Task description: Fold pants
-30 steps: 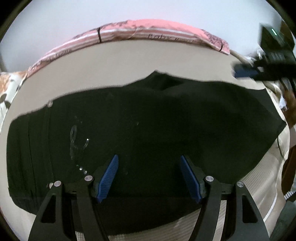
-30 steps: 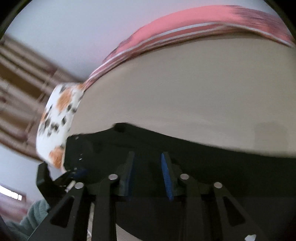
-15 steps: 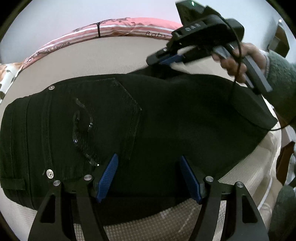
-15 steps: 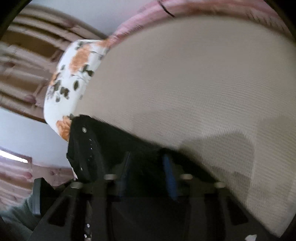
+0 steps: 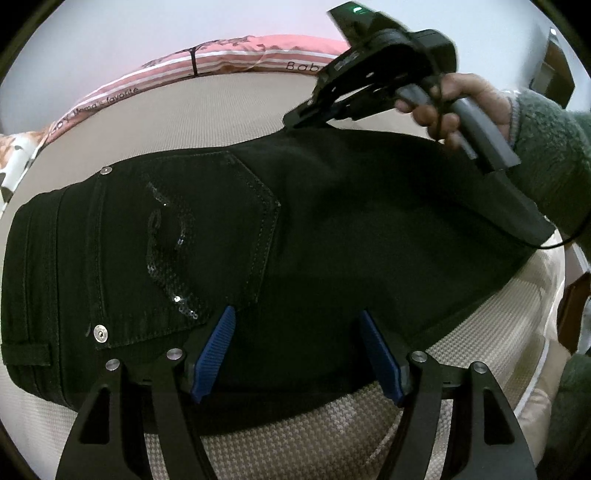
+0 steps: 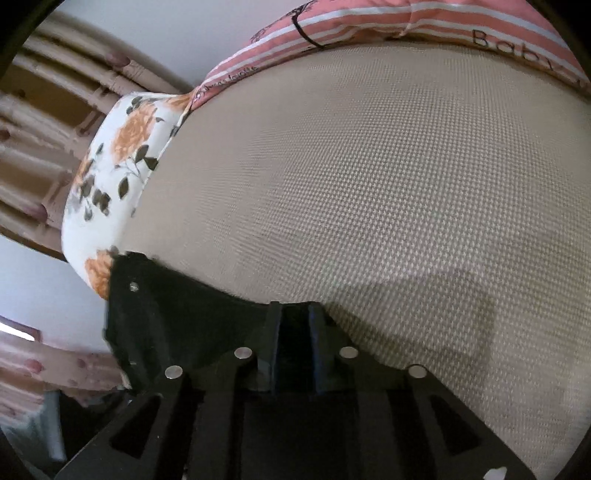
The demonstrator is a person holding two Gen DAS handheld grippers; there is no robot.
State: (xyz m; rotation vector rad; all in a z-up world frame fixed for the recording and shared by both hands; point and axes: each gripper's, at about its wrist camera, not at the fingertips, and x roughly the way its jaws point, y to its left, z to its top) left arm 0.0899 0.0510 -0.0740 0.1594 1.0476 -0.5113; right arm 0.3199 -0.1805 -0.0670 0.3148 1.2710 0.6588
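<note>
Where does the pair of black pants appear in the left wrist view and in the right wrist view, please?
Left wrist view: the black pants fill the middle of the picture, waistband at the left edge, spread on the beige bed cover.
Right wrist view: the pants show only at lower left, a dark strip running to the fingers of the right gripper.
Shared landmark: the pink striped blanket along the bed's far edge.

Pants (image 5: 332, 229): black, with sequinned pocket (image 5: 173, 254) motif and silver rivets. Bed cover (image 6: 369, 184): beige, fine woven check. Blanket (image 6: 369, 22) at far edge: pink with white stripes. Pillow (image 6: 110, 166): white, orange floral. Claw pads (image 5: 216, 347): blue.
</note>
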